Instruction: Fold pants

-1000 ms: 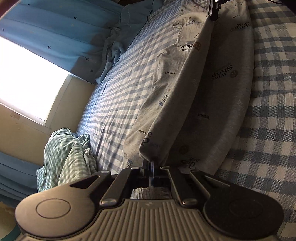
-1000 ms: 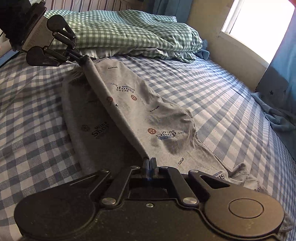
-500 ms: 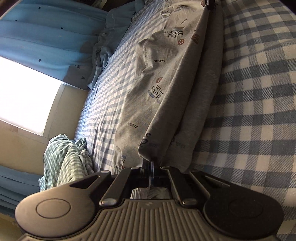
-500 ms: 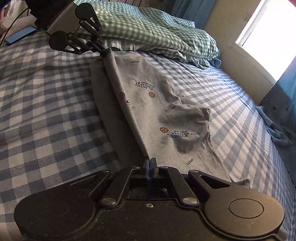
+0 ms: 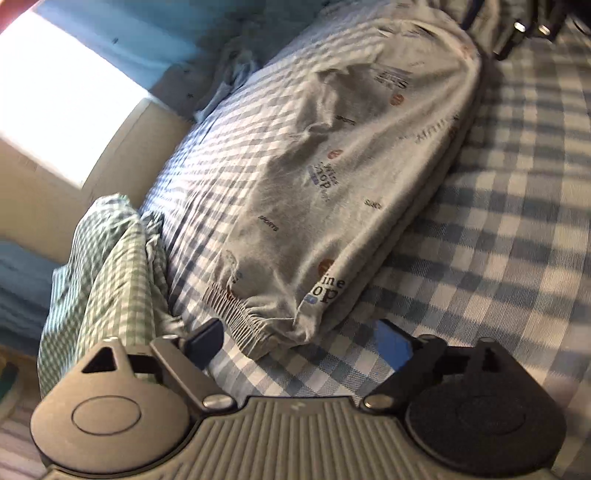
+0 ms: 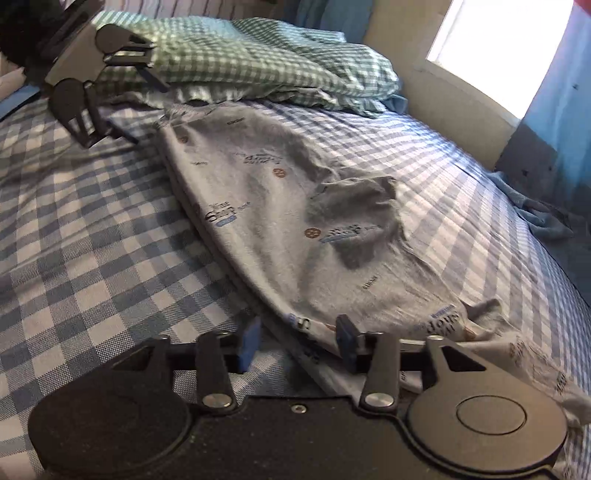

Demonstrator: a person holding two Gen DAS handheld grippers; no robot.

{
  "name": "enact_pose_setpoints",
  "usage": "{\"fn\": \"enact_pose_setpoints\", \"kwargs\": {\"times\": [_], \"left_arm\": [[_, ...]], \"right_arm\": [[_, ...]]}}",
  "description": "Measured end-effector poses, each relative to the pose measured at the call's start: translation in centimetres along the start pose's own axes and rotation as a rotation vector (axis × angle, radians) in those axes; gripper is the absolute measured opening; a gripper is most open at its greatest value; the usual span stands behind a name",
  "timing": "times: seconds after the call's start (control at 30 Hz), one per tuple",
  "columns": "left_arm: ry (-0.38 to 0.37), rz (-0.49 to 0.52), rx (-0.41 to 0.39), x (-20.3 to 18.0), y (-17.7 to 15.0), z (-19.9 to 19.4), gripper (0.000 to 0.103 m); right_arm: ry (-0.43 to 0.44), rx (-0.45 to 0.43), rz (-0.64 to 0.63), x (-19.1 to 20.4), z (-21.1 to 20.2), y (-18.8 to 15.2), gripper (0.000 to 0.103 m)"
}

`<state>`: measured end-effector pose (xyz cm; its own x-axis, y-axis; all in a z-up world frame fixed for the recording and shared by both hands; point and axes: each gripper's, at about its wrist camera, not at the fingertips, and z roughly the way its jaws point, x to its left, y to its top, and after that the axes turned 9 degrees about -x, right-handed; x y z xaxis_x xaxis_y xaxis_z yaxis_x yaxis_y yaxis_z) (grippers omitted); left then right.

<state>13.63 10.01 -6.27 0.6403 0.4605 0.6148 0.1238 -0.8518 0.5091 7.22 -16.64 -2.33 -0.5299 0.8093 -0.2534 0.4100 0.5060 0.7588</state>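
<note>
The grey printed pants (image 5: 332, 177) lie folded lengthwise, one leg on the other, flat on the blue checked bed (image 5: 498, 229). My left gripper (image 5: 299, 343) is open and empty, just short of the elastic waistband end (image 5: 251, 321). In the right wrist view the pants (image 6: 280, 221) stretch away from my right gripper (image 6: 299, 336), which is open over the near leg end, with cloth between the jaws but not pinched. The left gripper (image 6: 144, 110) shows there at the far end, open. The right gripper shows in the left wrist view at the top right (image 5: 517, 33).
A green checked pillow or duvet (image 6: 240, 59) lies at the head of the bed, also at the left of the left wrist view (image 5: 99, 266). A bright window (image 6: 491, 48) and blue curtain (image 6: 554, 140) lie beyond the far bed edge. Crumpled blue cloth (image 6: 539, 214) lies there.
Both grippers have opened and let go of the pants. The lifted fold edge has dropped flat onto the bed, and both grippers have drawn back slightly.
</note>
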Motion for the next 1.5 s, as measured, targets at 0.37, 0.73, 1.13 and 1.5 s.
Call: {"fn": "enact_pose_setpoints", "kwargs": {"times": [0.37,0.73,1.13,1.5], "left_arm": [[0.092,-0.332,-0.224,-6.7,16.0,2.8,0.103],[-0.053,0.195,-0.264,-21.7,32.4,6.9,0.09],[-0.183,0.103,0.017,-21.6,36.3,11.2,0.0],[-0.231,-0.269,0.096,-11.5,39.9,9.5,0.0]], "right_arm": [[-0.353,0.032,0.488,-10.2,-6.7,-8.3,0.102],[-0.38,-0.022,0.738,-25.7,-12.6,-17.9,0.102],[-0.111,-0.12,1.018,-38.2,-9.3,-19.8,0.102],[0.349,-0.161,1.416,-36.6,-4.0,-20.6,0.102]]}}
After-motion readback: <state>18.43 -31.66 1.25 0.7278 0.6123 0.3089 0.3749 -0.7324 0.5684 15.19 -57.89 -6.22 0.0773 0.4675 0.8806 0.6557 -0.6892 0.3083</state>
